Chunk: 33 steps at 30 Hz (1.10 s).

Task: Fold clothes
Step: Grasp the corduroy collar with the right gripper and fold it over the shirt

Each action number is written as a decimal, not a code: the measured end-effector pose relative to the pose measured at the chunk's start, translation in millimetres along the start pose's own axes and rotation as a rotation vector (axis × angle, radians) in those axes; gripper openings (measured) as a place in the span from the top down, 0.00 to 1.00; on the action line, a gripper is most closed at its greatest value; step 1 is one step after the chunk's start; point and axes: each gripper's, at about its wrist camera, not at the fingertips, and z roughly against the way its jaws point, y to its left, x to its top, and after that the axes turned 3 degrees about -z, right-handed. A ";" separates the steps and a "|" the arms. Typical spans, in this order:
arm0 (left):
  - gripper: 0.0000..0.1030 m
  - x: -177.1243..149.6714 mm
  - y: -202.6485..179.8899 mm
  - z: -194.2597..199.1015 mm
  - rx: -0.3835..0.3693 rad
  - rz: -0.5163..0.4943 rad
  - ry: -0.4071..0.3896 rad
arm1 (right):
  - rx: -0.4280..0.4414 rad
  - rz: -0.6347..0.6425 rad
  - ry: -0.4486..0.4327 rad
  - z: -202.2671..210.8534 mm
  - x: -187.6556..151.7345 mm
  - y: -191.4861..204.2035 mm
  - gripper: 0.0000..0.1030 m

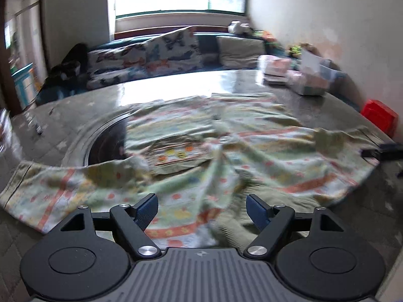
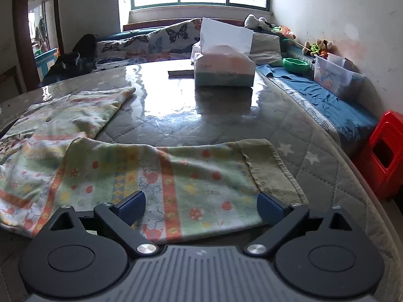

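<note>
Patterned garment (image 1: 201, 151) lay spread on the quilted table (image 2: 191, 115), both claws gaping wide and empty above it.

Left gripper (image 1: 202, 210): blurred view, garment's left edge cut off lower left. Right gripper (image 2: 201, 205): sharp view, ribbed cuff (image 2: 272, 171) at centre right; tissue box (image 2: 224, 69) print unreadable.

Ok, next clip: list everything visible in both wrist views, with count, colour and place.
garment: one, pale green with orange stripes, spread on the table
table: one, grey, glossy cover
tissue box: one, white and teal, far side of the table
stool: one, red, right of the table
butterfly cushions: several, on the sofa under the window
green bowl: one, on the blue bedding
left gripper: open above the garment
right gripper: open above the sleeve
</note>
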 end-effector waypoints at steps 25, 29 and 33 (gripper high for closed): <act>0.45 -3.6 -12.0 13.3 -0.085 -0.057 -0.057 | 0.341 0.248 -0.039 49.7 23.7 116.3 0.14; 0.43 -7.0 2.1 23.1 -0.058 -0.026 -0.075 | 0.446 0.342 -0.026 57.0 20.7 158.8 0.24; 0.43 -15.6 14.7 31.3 -0.026 0.002 -0.075 | 0.549 0.447 -0.011 62.5 14.5 203.3 0.36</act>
